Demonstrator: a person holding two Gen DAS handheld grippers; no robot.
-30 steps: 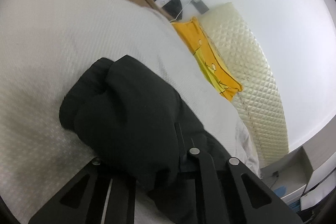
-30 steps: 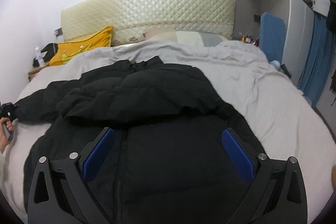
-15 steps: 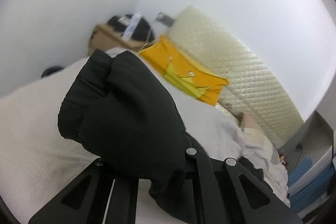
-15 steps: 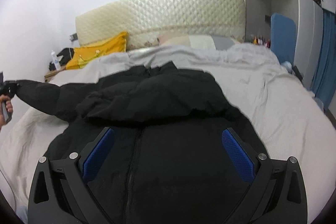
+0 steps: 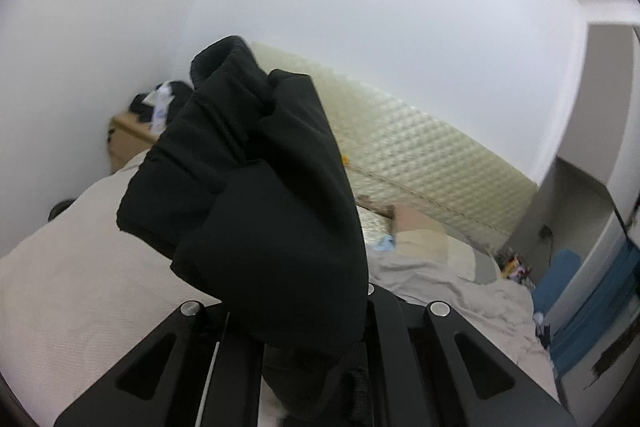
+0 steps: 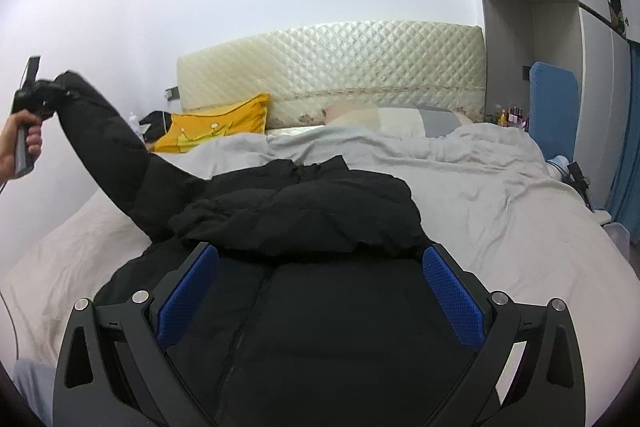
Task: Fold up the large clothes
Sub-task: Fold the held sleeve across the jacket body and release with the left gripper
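Black puffer jacket [image 6: 312, 227] lies on bed [image 6: 520, 227]. Left gripper [image 5: 296, 311] jaws clamp the sleeve cuff [image 5: 248, 163], raised. Right gripper [image 6: 320, 283] jaws wide open above the body. Soft, bulky, slippery; grip at cuffs or hem.

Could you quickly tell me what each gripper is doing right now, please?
Left gripper: shut on the jacket sleeve, lifted off the bed.
Right gripper: open, holding nothing, above the black jacket.
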